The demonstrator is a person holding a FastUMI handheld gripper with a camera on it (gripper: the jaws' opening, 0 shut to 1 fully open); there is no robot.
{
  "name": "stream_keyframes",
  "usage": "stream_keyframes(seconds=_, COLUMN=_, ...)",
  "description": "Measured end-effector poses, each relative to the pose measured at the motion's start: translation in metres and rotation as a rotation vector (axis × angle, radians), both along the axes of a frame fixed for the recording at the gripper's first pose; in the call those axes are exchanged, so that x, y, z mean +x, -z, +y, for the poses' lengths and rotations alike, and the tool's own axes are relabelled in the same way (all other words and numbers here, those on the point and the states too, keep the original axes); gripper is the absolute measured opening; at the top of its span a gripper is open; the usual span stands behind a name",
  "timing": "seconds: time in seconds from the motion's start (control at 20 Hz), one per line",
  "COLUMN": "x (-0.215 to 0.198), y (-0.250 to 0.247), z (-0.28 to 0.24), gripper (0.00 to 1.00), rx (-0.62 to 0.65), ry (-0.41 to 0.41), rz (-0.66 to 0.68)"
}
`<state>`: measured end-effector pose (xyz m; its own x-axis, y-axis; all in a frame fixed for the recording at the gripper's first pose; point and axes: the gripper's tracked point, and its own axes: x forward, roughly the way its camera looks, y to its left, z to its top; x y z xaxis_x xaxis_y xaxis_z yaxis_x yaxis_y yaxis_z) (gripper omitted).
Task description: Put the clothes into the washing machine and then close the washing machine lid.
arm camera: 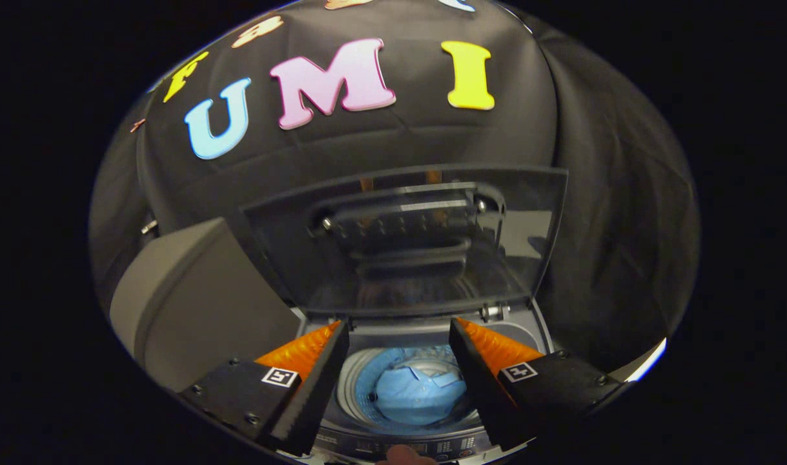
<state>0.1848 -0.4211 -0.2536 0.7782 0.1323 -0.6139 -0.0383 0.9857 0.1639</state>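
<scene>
Blue clothes point(419, 394) already down in washing machine point(367, 445) drum | lid point(406, 245) upright behind drum, not yet closed | gripper point(399, 381) above drum, jaws spread, grasping nothing

The washing machine point(399, 445) carries the load: its round drum stands open to the camera, framed between the gripper point(398, 337) fingers, which are spread apart and hold nothing. A light blue garment point(419, 394) lies crumpled directly in the drum. The tinted lid point(406, 239) stands raised behind the opening.
</scene>
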Motion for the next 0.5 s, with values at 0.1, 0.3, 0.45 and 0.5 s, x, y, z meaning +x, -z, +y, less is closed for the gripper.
stream_keyframes(seconds=0.1, x=0.004, y=-0.032, z=0.006, gripper=0.98, rx=0.009, ry=-0.005, rz=-0.067)
stream_keyframes(seconds=0.3, x=0.020, y=-0.112, z=0.002, gripper=0.98, rx=-0.016, ry=-0.002, rz=-0.289)
stream_keyframes(seconds=0.45, x=0.031, y=-0.144, z=0.003, gripper=0.98, rx=-0.017, ry=-0.004, rz=-0.453)
stream_keyframes(seconds=0.5, x=0.035, y=-0.134, z=0.005, gripper=1.00, rx=-0.016, ry=-0.009, rz=-0.453)
